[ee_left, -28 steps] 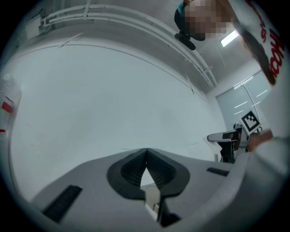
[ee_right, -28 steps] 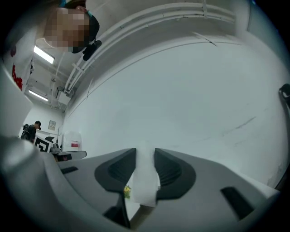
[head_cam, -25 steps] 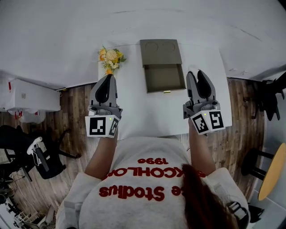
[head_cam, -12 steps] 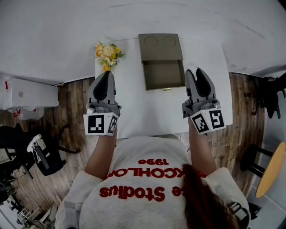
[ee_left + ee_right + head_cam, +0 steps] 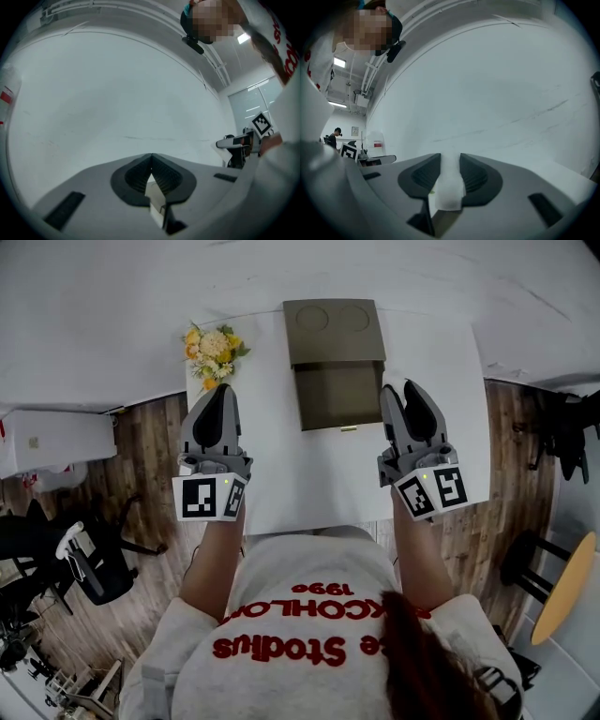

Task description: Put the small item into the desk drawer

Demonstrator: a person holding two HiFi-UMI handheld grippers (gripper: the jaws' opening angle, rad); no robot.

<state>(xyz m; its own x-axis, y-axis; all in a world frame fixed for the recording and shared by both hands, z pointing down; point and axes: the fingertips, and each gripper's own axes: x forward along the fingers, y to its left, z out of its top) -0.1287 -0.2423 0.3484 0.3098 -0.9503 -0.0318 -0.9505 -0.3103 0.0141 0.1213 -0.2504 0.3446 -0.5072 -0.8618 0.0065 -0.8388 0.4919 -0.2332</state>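
An olive desk organiser [image 5: 333,329] stands at the back of the white desk [image 5: 309,484], and its drawer [image 5: 337,395] is pulled open towards me and looks empty. My right gripper [image 5: 405,395] hovers just right of the drawer, jaws pointing at the wall. In the right gripper view it [image 5: 450,157] is shut on a small white item [image 5: 448,187] that fills the gap between the pads. My left gripper [image 5: 217,399] is held over the desk's left edge, left of the drawer. Its fingertips meet in the left gripper view [image 5: 151,157] with nothing between them.
A bunch of yellow and white flowers [image 5: 211,345] stands at the desk's back left corner. A white wall rises behind the desk. A black office chair [image 5: 89,563] and a white cabinet [image 5: 47,442] are at the left, and a round yellow table [image 5: 562,601] at the right.
The head view has shifted a little, so the desk and organiser sit higher in frame. Both grippers keep their places beside the drawer, and the jaws are unchanged.
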